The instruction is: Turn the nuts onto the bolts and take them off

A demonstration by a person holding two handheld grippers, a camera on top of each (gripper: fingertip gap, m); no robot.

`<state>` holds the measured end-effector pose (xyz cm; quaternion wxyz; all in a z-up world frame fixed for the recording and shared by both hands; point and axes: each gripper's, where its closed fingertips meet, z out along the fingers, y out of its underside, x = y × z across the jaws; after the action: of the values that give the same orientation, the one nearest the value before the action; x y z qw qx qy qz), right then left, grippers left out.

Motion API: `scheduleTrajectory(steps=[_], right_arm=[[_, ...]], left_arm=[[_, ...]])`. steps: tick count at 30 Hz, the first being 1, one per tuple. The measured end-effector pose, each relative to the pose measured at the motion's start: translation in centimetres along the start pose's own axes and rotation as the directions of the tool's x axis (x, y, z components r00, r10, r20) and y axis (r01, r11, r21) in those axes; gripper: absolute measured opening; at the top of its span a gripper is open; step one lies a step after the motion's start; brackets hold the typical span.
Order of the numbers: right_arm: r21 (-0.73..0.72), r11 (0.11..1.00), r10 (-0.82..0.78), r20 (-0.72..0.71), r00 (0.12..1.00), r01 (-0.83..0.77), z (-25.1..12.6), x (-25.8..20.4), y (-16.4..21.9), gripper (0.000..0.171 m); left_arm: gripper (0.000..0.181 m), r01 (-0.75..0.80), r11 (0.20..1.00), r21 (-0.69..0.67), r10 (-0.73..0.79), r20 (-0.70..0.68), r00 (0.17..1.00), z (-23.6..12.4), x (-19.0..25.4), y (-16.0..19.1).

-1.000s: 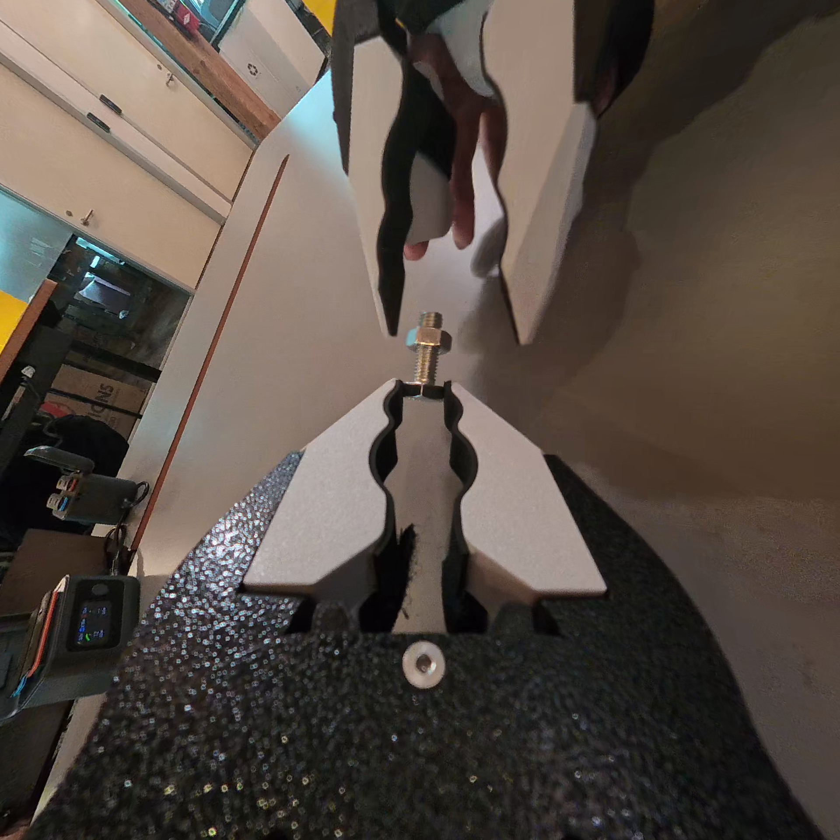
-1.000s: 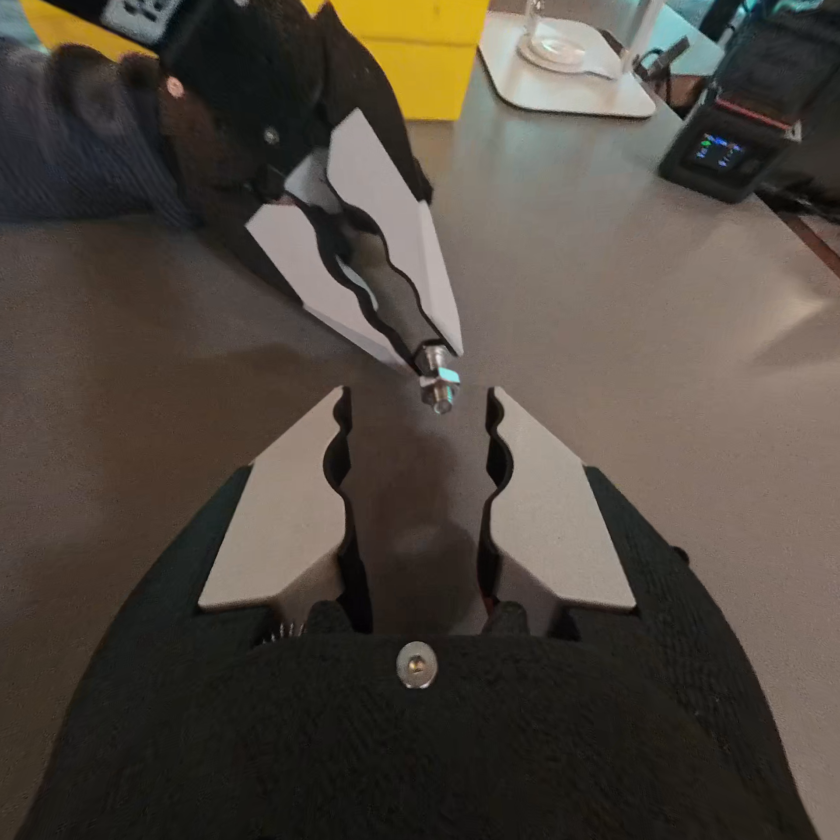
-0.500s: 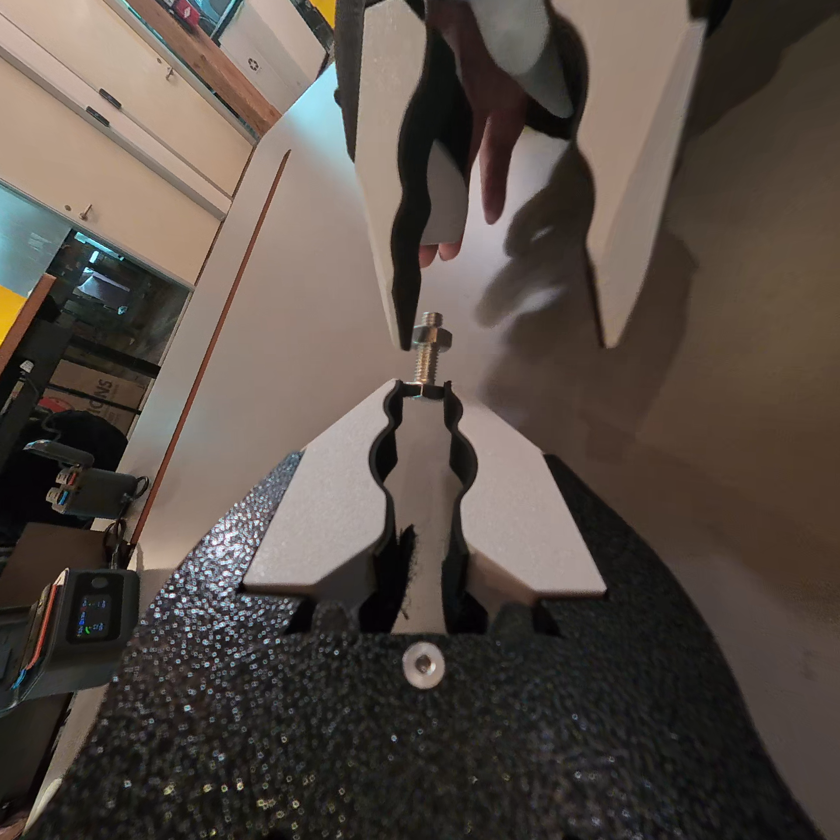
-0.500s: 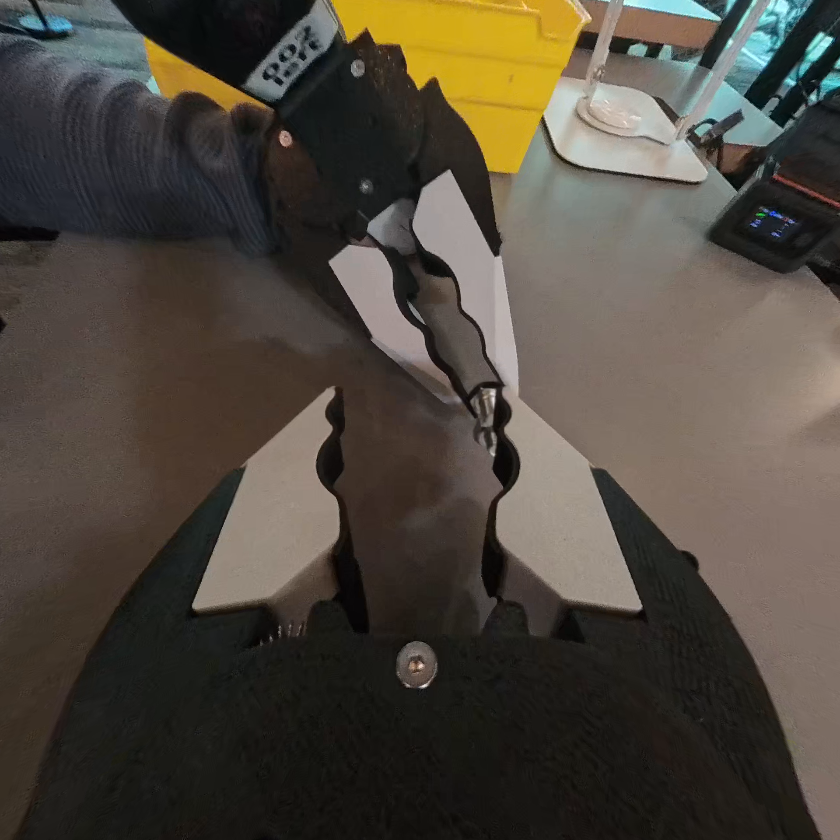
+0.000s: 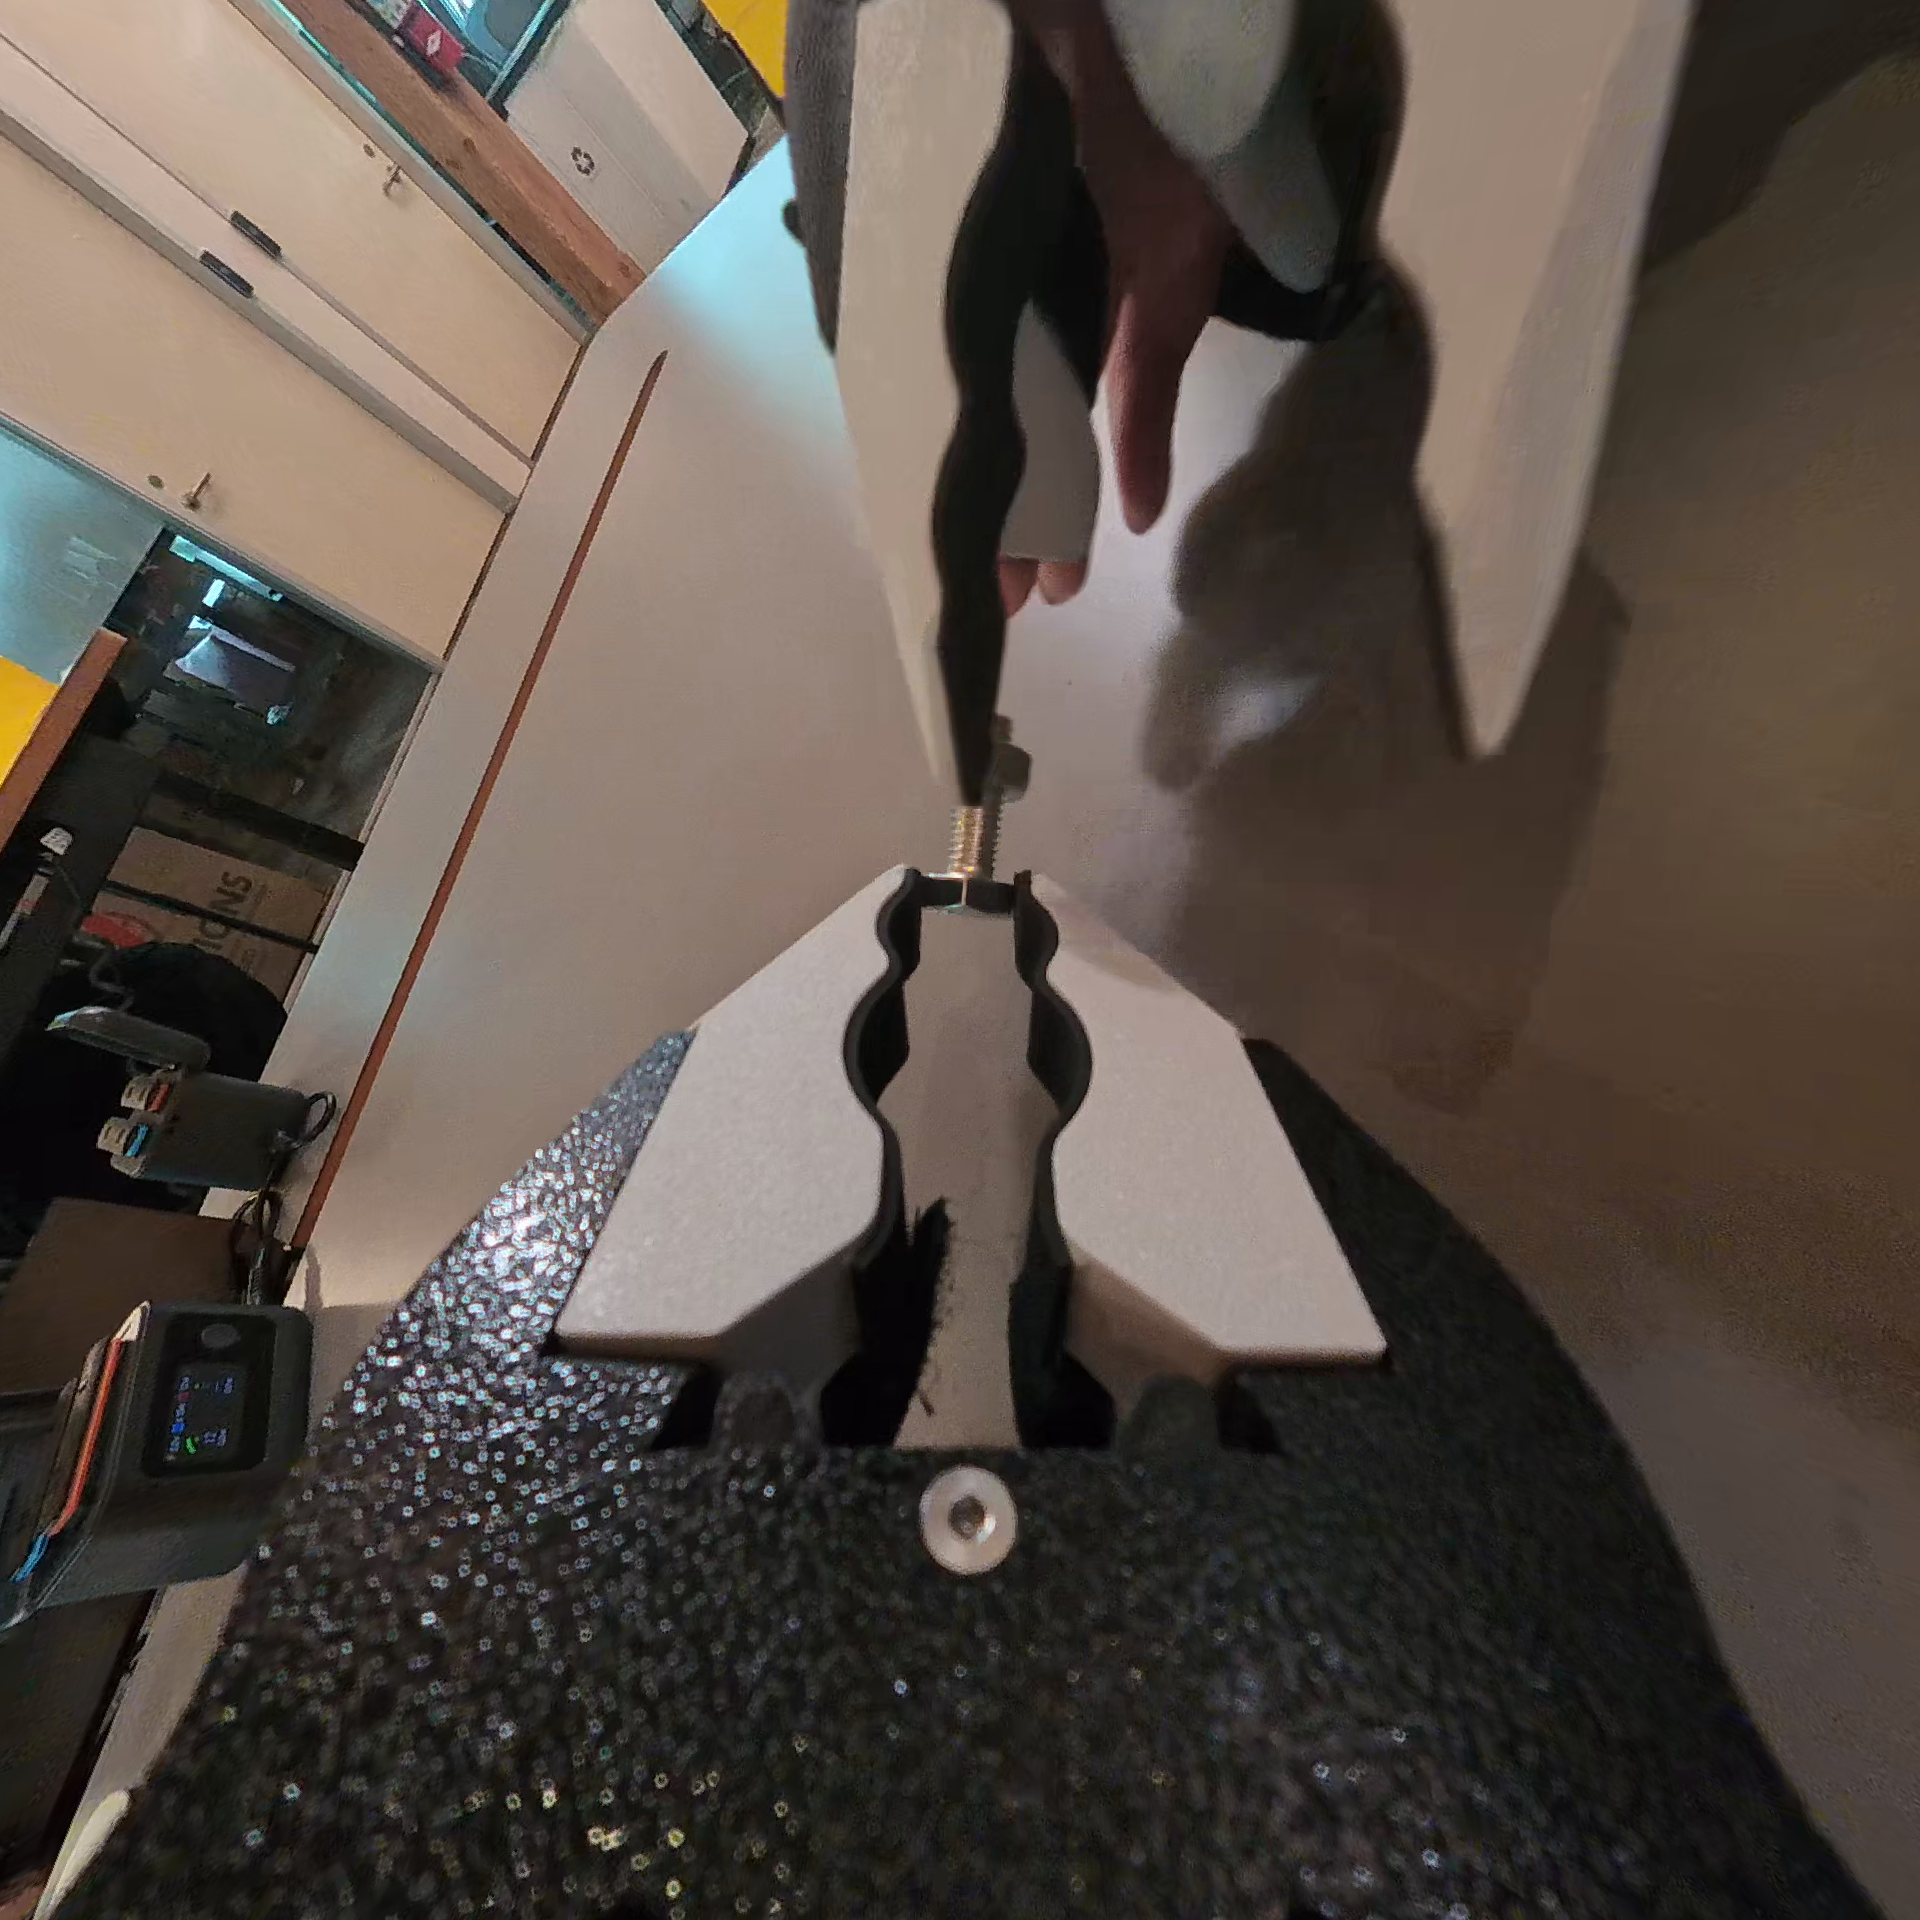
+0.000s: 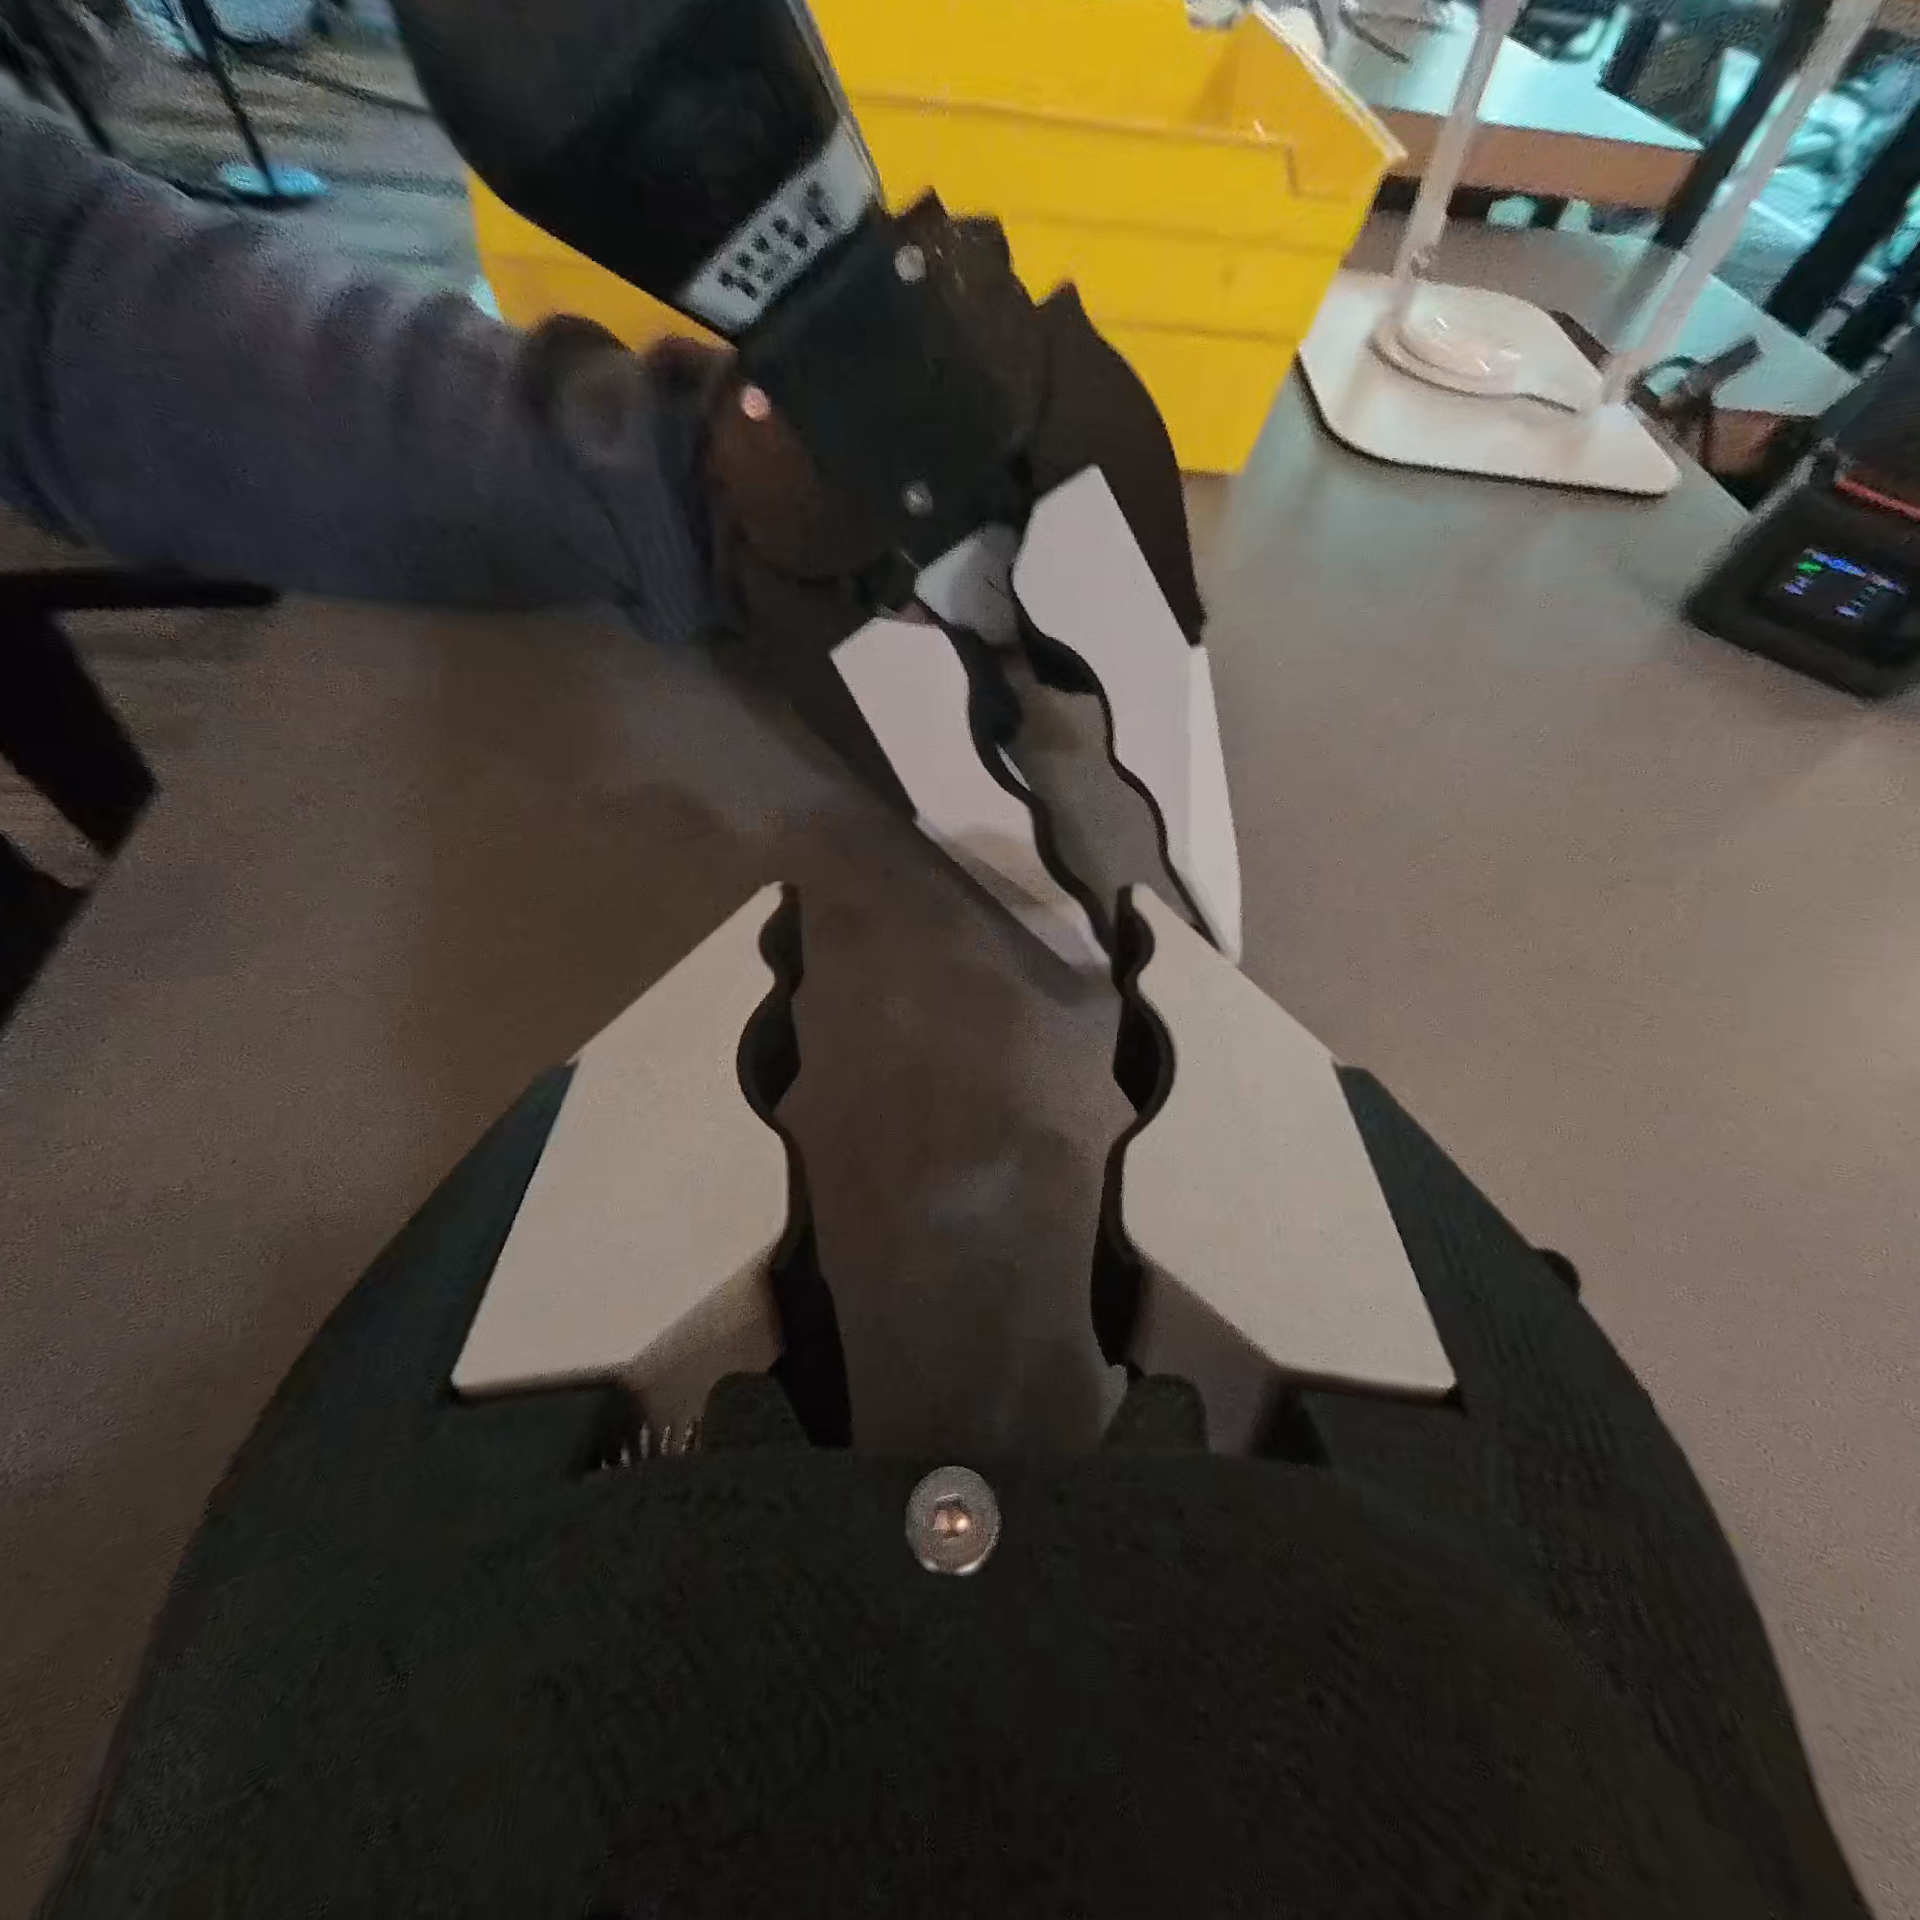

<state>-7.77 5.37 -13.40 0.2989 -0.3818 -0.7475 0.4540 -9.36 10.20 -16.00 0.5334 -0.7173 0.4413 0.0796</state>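
Note:
My left gripper [image 5: 968, 902] is shut on the head of a silver bolt [image 5: 969, 836], which points away from me. A hex nut [image 5: 1008, 767] sits near the bolt's far end. My right gripper [image 5: 1221, 764] faces it, wide open, with one fingertip [image 5: 951, 717] right against the nut and the other finger far to the side. In the right wrist view my right gripper [image 6: 954, 904] is open, and the left gripper's white fingers [image 6: 1153, 675] reach in behind its right fingertip. Bolt and nut are hidden there.
Both grippers are above a grey table [image 6: 1558, 935]. A yellow bin [image 6: 1091, 156] and a white stand base [image 6: 1486, 416] are at the back. A black device with a screen [image 6: 1829, 603] stands at the right edge. A person's dark sleeve [image 6: 312, 436] comes in from the left.
My right gripper has moved in toward the bolt, staying open; one fingertip now lies against the nut. The left gripper keeps the bolt held still.

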Motion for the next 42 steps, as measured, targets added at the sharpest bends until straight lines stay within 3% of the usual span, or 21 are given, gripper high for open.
scheduleTrajectory(steps=[1, 6, 12, 14, 18, 24, 27, 31, 34, 38, 42], right_arm=[[0.024, 1.0, 0.02, 0.035, 0.999, -0.02, -0.1, -0.5, -0.4, 0.06], [-0.105, 0.991, 0.063, -0.161, 0.985, -0.081, -1.0, 3.6, 2.5, 0.06], [-0.232, 0.973, -0.05, -0.13, 0.99, 0.019, 0.1, 2.4, 4.0, 0.065], [-0.223, 0.973, -0.089, -0.144, 0.986, 0.055, 0.2, 2.5, 3.7, 0.065], [-0.047, 0.997, -0.06, -0.058, 0.997, 0.057, 0.6, 0.6, 0.6, 0.062], [-0.138, 0.99, 0.009, -0.156, 0.988, -0.031, -0.2, 3.1, 2.7, 0.062], [-0.176, 0.982, 0.045, -0.13, 0.991, -0.068, -0.2, 2.9, 3.4, 0.062], [-0.094, 0.996, -0.018, -0.07, 0.997, 0.012, 0.2, 1.3, 1.6, 0.061], [-0.003, 0.999, 0.032, 0.011, 0.999, -0.032, -0.1, 0.1, -0.1, 0.054], [-0.105, 0.993, 0.031, -0.172, 0.985, -0.05, -0.7, 3.6, 2.2, 0.057], [-0.219, 0.976, -0.029, -0.135, 0.99, -0.001, 0.2, 2.7, 3.8, 0.06]], left_arm=[[0.016, 0.001, 1.0, 0.001, -0.001, 0.0, 1.0, 0.0, 0.0, 0.0], [0.016, -0.002, 1.0, 0.0, 0.002, 0.001, 1.0, 0.0, 0.0, 0.0], [0.016, 0.001, 1.0, 0.003, -0.001, 0.002, 1.0, 0.0, 0.0, 0.0], [0.016, 0.007, 1.0, 0.005, -0.007, 0.001, 1.0, -0.1, 0.0, 0.0], [0.016, -0.005, 1.0, 0.004, 0.005, 0.0, 1.0, -0.1, 0.0, 0.0], [0.016, -0.01, 1.0, 0.003, 0.01, 0.0, 1.0, -0.1, 0.1, 0.0], [0.016, -0.02, 1.0, 0.01, 0.021, -0.004, 1.0, -0.1, 0.2, -0.1], [0.016, -0.036, 0.999, 0.017, 0.036, -0.006, 0.999, -0.1, 0.2, -0.1], [0.016, -0.027, 1.0, 0.016, 0.027, -0.005, 1.0, -0.1, 0.2, -0.1], [0.016, -0.032, 0.999, 0.013, 0.032, -0.005, 0.999, -0.1, 0.2, -0.1], [0.016, -0.031, 0.999, 0.014, 0.031, -0.007, 0.999, -0.1, 0.2, -0.1]])
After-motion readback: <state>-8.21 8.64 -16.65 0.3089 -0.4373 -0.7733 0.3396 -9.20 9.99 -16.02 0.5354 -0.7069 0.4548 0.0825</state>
